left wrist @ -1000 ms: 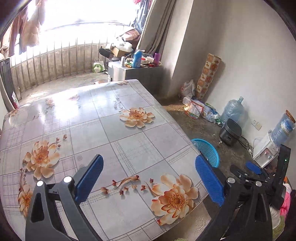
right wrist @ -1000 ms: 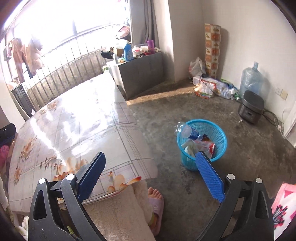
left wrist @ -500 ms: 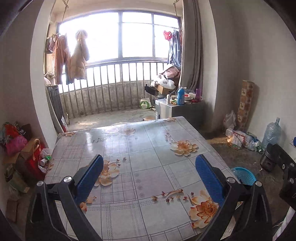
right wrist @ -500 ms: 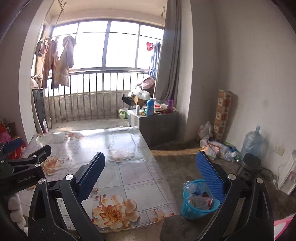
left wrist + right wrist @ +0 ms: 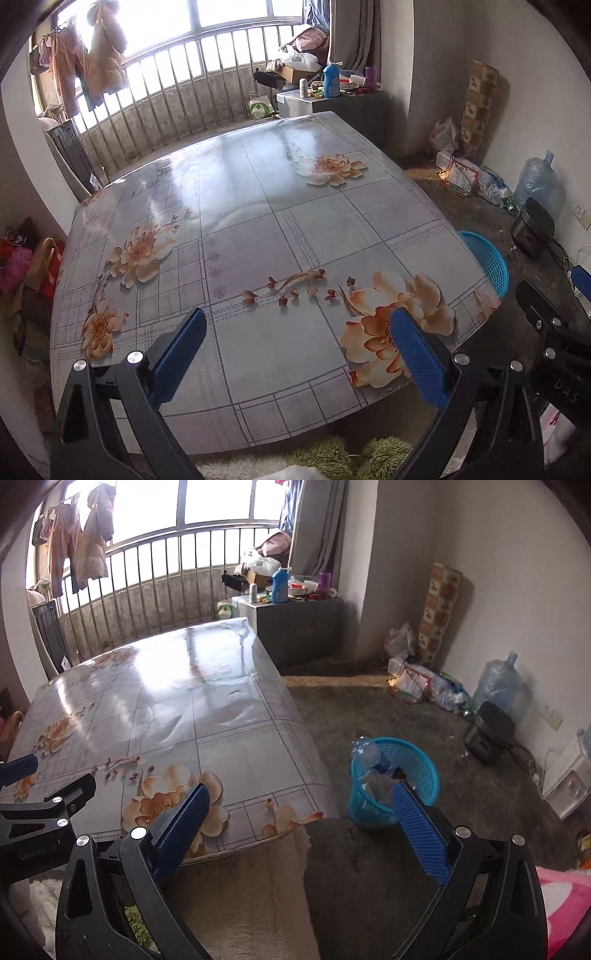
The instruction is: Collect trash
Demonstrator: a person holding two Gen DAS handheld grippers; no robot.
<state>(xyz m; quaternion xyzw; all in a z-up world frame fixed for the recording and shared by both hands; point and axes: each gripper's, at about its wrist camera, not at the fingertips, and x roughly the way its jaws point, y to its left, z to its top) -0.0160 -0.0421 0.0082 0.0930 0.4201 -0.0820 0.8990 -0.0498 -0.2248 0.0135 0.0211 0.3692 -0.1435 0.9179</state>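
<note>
A blue plastic trash basket (image 5: 417, 764) stands on the floor beside the table's right edge; it holds a clear plastic bottle (image 5: 369, 755) and crumpled wrappers. Its rim also shows in the left wrist view (image 5: 487, 258). My left gripper (image 5: 295, 354) is open and empty, above the near part of the flowered table (image 5: 258, 221). My right gripper (image 5: 301, 829) is open and empty, above the table's near right corner (image 5: 221, 709), with the basket just beyond its right finger. The table top bears no loose items.
A dark cabinet (image 5: 295, 627) with bottles stands behind the table. Bags and litter (image 5: 417, 679), a water jug (image 5: 498, 686) and a black cooker (image 5: 487, 731) line the right wall. A railing (image 5: 166, 92) and hanging clothes are at the back.
Both grippers have tilted downward from the window toward the table and floor. They stay open and empty. The basket comes fuller into the right wrist view.
</note>
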